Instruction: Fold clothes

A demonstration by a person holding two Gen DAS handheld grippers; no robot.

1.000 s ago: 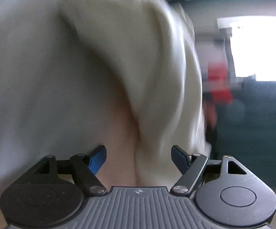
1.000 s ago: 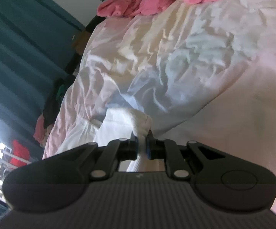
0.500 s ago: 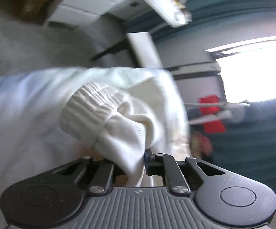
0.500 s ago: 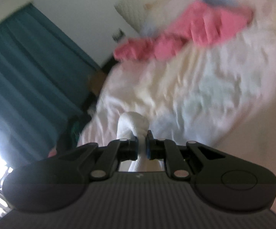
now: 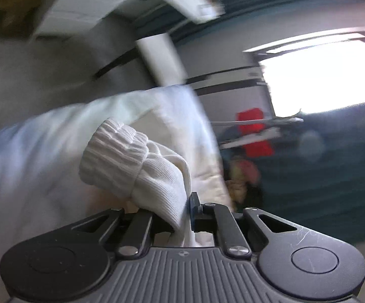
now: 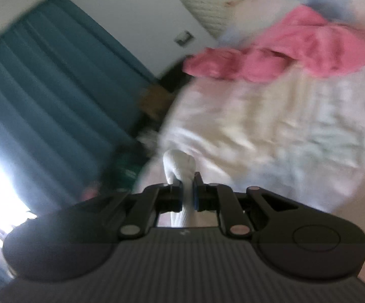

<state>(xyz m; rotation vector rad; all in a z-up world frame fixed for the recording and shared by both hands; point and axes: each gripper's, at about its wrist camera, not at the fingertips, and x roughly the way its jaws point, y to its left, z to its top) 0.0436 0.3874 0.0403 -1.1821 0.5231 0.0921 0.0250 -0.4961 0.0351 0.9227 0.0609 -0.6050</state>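
Both grippers clamp one white sweater, held in the air. Left gripper (image 5: 182, 209) pinches a ribbed cuff (image 5: 121, 161), the body stretching away leftward. Right gripper (image 6: 187, 197) pinches another bunched bit (image 6: 179, 166), and only its view shows the bed (image 6: 270, 131) ahead, pink clothes (image 6: 296, 50) at the far edge.

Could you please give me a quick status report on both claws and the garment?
Left claw shut on white ribbed-cuff knit garment. Right claw shut on the same white fabric. Garment lifted off the bed. Nothing in the way.
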